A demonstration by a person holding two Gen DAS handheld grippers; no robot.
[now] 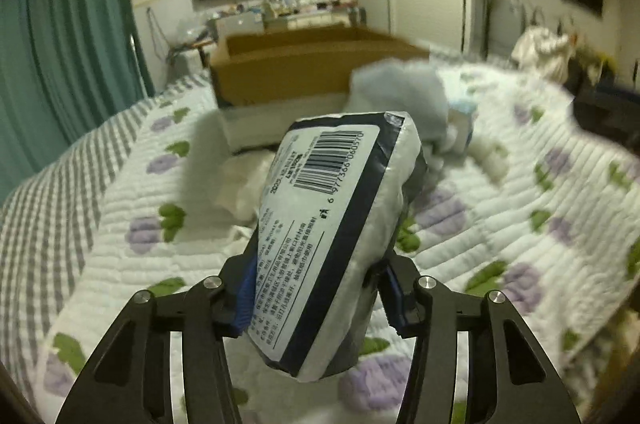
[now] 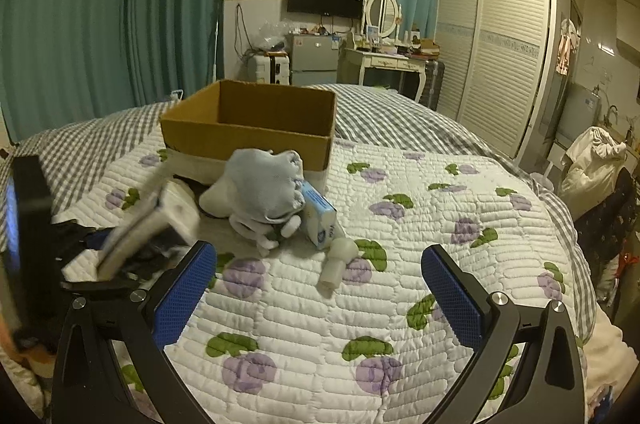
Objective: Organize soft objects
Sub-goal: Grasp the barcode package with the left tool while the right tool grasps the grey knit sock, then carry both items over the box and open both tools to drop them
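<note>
Early in the task: cardboard box (image 2: 248, 127) on the bed (image 2: 420, 224) looks empty, though its floor is mostly hidden. Left gripper (image 1: 316, 300) fingers pinch a soft white tissue pack (image 1: 336, 224), lifted over the quilt; its label shows a barcode starting 6 977366 and small Chinese print. Right gripper (image 2: 320, 288) fingers are spread wide, holding nothing; grey plush toy (image 2: 268, 187), blue tissue box (image 2: 320, 220) and small white bottle (image 2: 338, 260) lie loose before the box.
</note>
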